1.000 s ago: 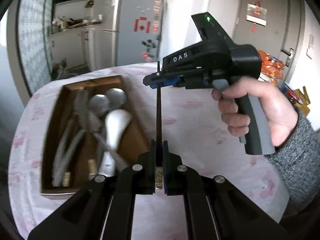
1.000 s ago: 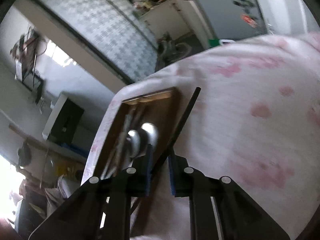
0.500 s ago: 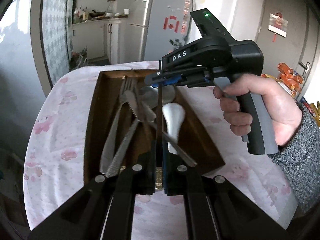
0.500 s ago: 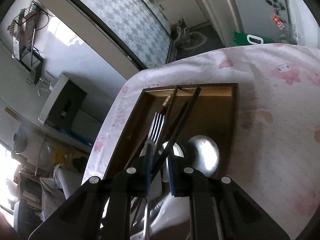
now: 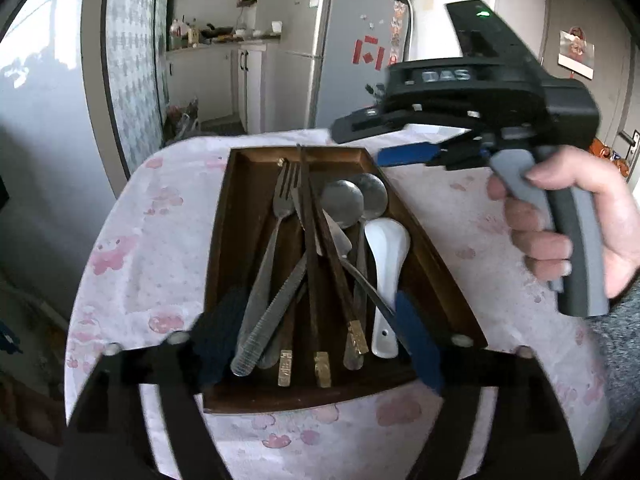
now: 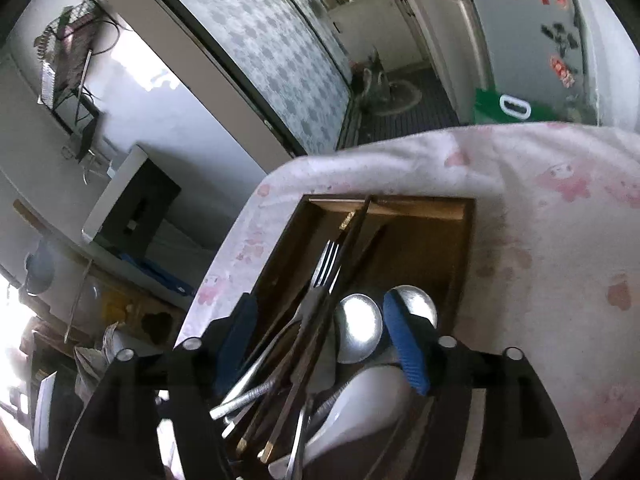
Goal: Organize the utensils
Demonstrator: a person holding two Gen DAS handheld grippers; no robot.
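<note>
Both grippers' fingers have just opened, left gripper [image 5: 316,336] and right gripper [image 6: 320,340] empty, dropping the chopstick [image 5: 310,240] into the tray [image 5: 224,240] at twelve o'clock.

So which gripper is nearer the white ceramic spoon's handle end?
Left. The left gripper straddles the tray's near end, by the white ceramic spoon handle. The right gripper hangs above its bowl end.

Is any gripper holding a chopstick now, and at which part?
No. Both the left gripper and right gripper have just opened; the chopsticks lie free in the wooden tray.
</note>
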